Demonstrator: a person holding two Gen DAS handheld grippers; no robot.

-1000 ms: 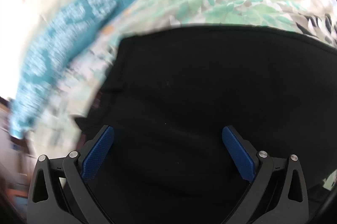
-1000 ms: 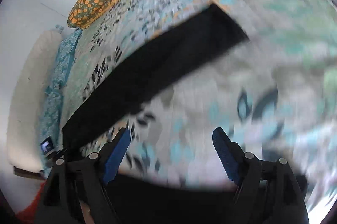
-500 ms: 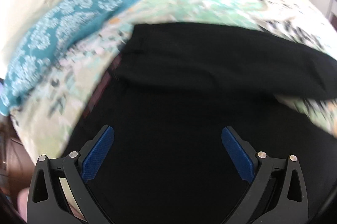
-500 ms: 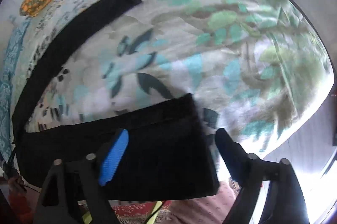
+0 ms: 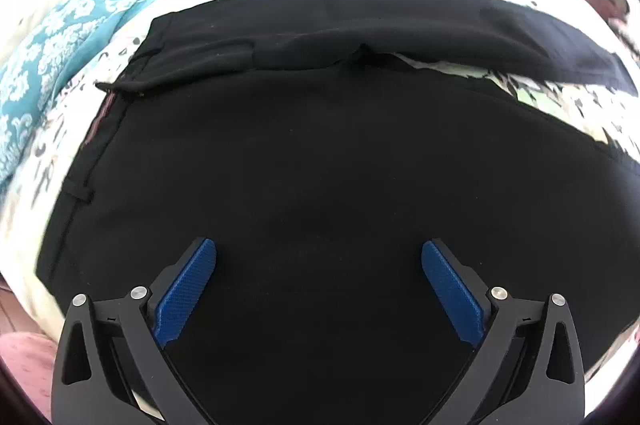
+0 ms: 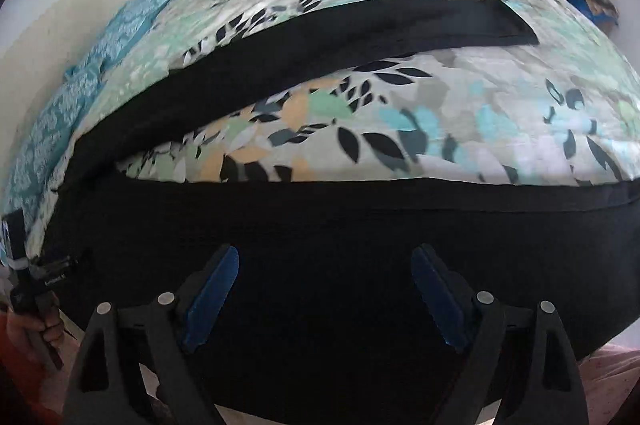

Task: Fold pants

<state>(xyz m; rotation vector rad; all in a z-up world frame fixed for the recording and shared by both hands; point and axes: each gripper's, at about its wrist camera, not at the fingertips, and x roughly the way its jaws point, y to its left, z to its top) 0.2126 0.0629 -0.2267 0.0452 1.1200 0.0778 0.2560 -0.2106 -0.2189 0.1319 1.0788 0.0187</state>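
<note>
1. Left hand-held gripper hangs released over the black pants, gripping nothing.
2. Right hand-held gripper is opening, empty.
3. Pants lie spread on the floral bed.

Left gripper: two black angular finger arms with triangular cut-outs, each carrying a ridged, bright blue pad on its inner face. Behind each pad sit two round silver screw heads, side by side along the arm.

Right gripper: the same black frame, blue textured pads and paired silver screws, its jaws opening. Far outside its left finger, a hand grips a black handle wrapped with a white band.
</note>
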